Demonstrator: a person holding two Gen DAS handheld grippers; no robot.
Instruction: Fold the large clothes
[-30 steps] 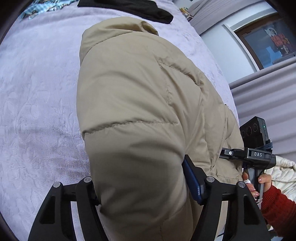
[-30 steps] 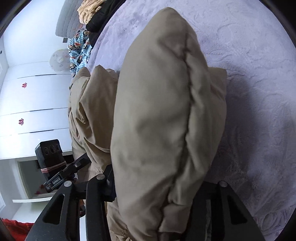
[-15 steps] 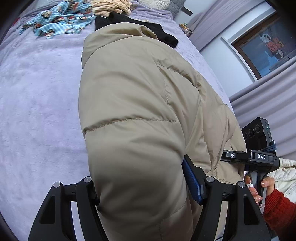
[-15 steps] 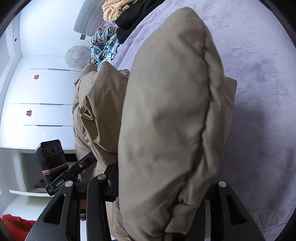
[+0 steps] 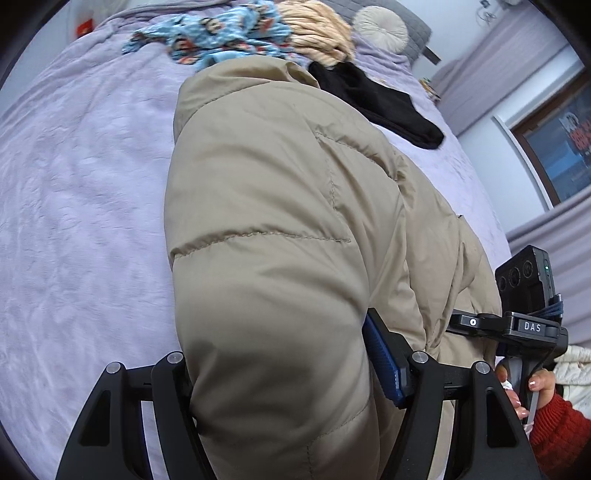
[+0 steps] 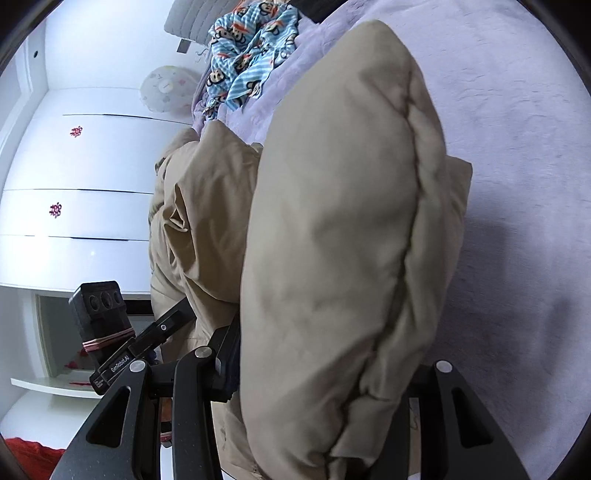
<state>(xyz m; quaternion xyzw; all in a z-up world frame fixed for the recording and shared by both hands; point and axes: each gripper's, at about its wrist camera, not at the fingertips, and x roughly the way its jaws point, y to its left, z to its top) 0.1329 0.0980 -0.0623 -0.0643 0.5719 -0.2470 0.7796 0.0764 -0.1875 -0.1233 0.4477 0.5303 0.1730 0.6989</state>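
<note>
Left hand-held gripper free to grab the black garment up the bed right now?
Probably not. The left hand-held gripper is clamped on a thick fold of the beige puffer jacket, which bulges between it and the black garment.

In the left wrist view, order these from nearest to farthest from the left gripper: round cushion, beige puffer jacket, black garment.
1. Beige puffer jacket, clamped in the left gripper.
2. Black garment, lying on the bed beyond the jacket, upper right.
3. Round cushion, at the headboard end, farthest.
</note>
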